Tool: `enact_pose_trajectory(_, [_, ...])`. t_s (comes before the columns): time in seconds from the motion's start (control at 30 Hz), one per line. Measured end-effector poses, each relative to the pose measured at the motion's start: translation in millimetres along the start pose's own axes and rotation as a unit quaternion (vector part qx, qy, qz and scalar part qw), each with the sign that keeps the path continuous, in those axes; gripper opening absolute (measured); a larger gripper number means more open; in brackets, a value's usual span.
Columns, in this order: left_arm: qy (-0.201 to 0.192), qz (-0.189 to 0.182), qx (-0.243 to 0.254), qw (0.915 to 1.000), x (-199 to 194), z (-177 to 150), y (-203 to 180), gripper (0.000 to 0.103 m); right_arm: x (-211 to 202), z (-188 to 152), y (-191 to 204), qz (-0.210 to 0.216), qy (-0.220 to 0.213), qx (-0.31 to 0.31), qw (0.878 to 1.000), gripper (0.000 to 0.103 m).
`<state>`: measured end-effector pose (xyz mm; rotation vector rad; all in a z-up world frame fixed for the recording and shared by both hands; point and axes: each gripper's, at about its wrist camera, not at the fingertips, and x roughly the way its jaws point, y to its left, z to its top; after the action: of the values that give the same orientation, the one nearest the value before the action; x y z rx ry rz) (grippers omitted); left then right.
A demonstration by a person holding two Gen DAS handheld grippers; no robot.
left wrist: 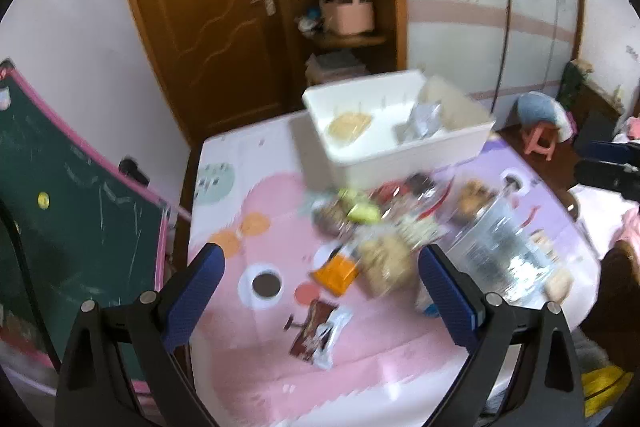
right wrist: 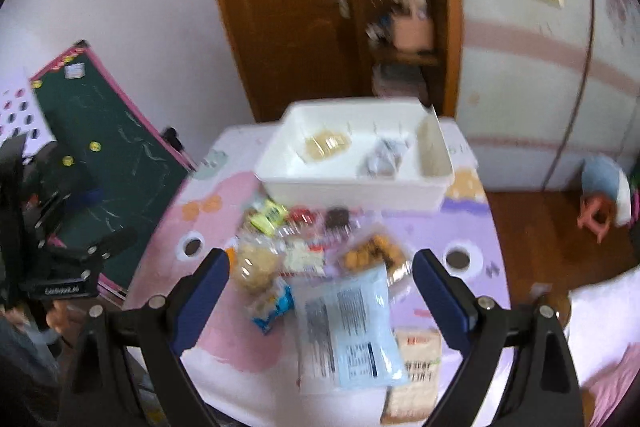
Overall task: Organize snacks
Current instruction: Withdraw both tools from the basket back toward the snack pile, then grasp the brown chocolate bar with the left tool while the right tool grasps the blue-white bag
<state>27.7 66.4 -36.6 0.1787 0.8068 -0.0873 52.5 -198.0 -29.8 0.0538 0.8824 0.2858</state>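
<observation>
A white bin (left wrist: 400, 123) (right wrist: 352, 163) stands at the far side of a pink and purple mat; it holds a yellow packet (left wrist: 349, 125) (right wrist: 326, 145) and a silver packet (left wrist: 424, 119) (right wrist: 384, 157). A pile of snack packets (left wrist: 384, 227) (right wrist: 312, 247) lies in front of it. My left gripper (left wrist: 320, 263) is open and empty above an orange packet (left wrist: 335, 273) and a brown wrapper (left wrist: 318, 333). My right gripper (right wrist: 320, 267) is open and empty above a large pale blue bag (right wrist: 352, 327).
A green chalkboard (left wrist: 72, 203) (right wrist: 112, 155) leans at the table's left. A wooden door and shelf (left wrist: 240, 7) stand behind. A beige box (right wrist: 414, 367) lies near the table's front edge. A pink stool (left wrist: 540, 139) stands on the floor at right.
</observation>
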Motion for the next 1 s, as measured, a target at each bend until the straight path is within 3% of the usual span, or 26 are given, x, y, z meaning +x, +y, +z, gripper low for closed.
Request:
enact_pose_trajectory(0.17, [0.037, 0.004, -0.005, 0.9993, 43.5, -35.5, 11.8, 0.097, 39.8, -27.3, -13.9, -0.035, 0.059, -0.009, 0.998, 0.093])
enact_pose_trajectory(0.4, [0.117, -0.013, -0.002, 0.9931, 99.9, -67.3, 13.6, 0.097, 73.9, -65.0, -23.5, -0.044, 0.096, -0.018, 0.994, 0.093])
enact_pose_trajectory(0.63, [0.152, -0.013, 0.002, 0.9882, 135.1, -80.4, 16.2, 0.096, 104.3, -75.2, -23.8, -0.04, 0.138, -0.022, 0.989, 0.091])
enact_pose_trajectory(1.0, [0.194, -0.04, -0.011, 0.9801, 167.7, -92.3, 24.2, 0.085, 139.1, -83.4, -3.2, -0.028, 0.168, -0.073, 0.983, 0.092])
